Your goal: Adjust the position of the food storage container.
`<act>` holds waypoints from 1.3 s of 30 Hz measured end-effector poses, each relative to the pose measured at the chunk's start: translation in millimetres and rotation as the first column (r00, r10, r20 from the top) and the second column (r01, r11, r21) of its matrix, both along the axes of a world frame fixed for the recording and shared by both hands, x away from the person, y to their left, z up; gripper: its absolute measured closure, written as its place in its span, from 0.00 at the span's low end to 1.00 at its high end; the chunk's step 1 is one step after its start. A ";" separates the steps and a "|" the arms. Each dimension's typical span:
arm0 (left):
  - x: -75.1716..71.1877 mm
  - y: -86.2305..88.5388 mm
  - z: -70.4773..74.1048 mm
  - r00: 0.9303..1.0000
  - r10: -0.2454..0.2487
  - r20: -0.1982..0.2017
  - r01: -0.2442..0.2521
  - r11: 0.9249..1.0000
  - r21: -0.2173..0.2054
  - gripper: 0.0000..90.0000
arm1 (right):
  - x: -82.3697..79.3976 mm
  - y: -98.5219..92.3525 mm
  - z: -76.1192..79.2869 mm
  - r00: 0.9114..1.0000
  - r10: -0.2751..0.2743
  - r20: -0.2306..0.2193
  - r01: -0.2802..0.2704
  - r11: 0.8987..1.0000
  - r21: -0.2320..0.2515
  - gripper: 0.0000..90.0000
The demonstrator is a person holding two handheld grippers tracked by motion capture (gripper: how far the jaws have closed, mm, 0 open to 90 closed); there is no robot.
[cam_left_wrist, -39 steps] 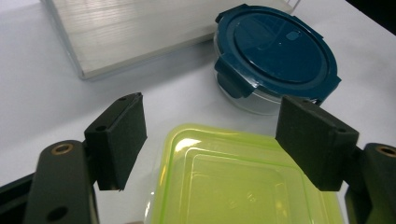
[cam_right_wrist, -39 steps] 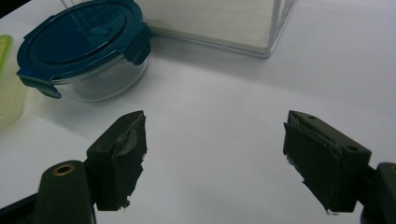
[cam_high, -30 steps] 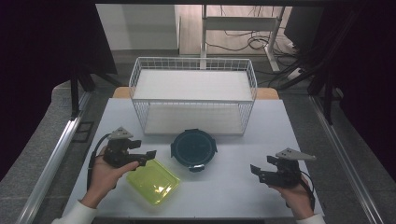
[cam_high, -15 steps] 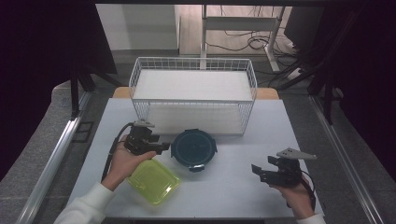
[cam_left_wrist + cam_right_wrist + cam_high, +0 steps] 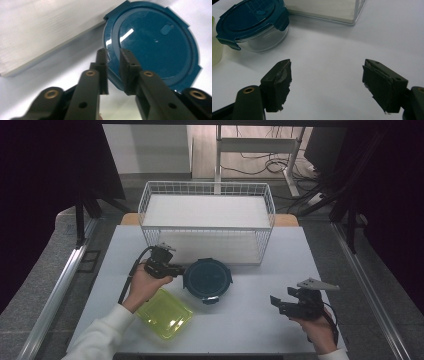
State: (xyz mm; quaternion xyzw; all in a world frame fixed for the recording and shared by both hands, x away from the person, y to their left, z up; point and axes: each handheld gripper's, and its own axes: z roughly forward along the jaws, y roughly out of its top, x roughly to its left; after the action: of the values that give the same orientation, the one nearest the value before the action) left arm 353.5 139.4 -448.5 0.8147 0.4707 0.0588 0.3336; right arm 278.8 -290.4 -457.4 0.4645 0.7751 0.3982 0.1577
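Note:
A round glass container with a dark blue clip lid (image 5: 207, 279) stands mid-table, in front of the wire basket. My left gripper (image 5: 177, 270) is at its left edge. In the left gripper view its jaws (image 5: 113, 53) have just been closing and now stand almost together, with the rim of the blue lid (image 5: 155, 45) pinched between them. My right gripper (image 5: 275, 302) is held at the front right of the table, well apart from the container. Its jaws (image 5: 327, 63) stand wide open over bare table with nothing between them. The container (image 5: 252, 17) lies off to their upper left.
A yellow-green square container (image 5: 165, 312) lies at the front left, under my left forearm. A white wire basket (image 5: 207, 187) stands at the back of the white table (image 5: 250, 330). Dark curtains and metal rails flank the table.
My left hand has moved right, from over the green container to the blue lid's left edge, and its jaws have closed. The right hand has stayed where it was.

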 end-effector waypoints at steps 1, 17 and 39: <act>3.2 0.1 -2.0 1.000 -0.010 0.002 0.010 1.000 0.010 0.91 | 0.0 -0.1 -0.2 1.000 -0.001 -0.003 0.001 1.000 0.001 0.26; 42.3 -14.0 -26.8 0.999 -0.001 -0.037 0.003 0.999 0.050 1.00 | 1.2 -2.2 -2.2 1.000 -0.007 -0.008 0.007 1.000 -0.002 0.26; 40.9 -36.5 -25.2 0.999 -0.041 0.014 0.040 0.994 0.100 1.00 | 3.3 1.8 -4.2 1.000 0.005 -0.016 -0.005 1.000 -0.009 0.26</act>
State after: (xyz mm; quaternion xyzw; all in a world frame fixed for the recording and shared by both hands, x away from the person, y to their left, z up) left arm 394.3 102.8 -473.8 0.8392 0.4479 0.0820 0.2974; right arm 282.2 -288.6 -461.6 0.4648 0.7794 0.3913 0.1527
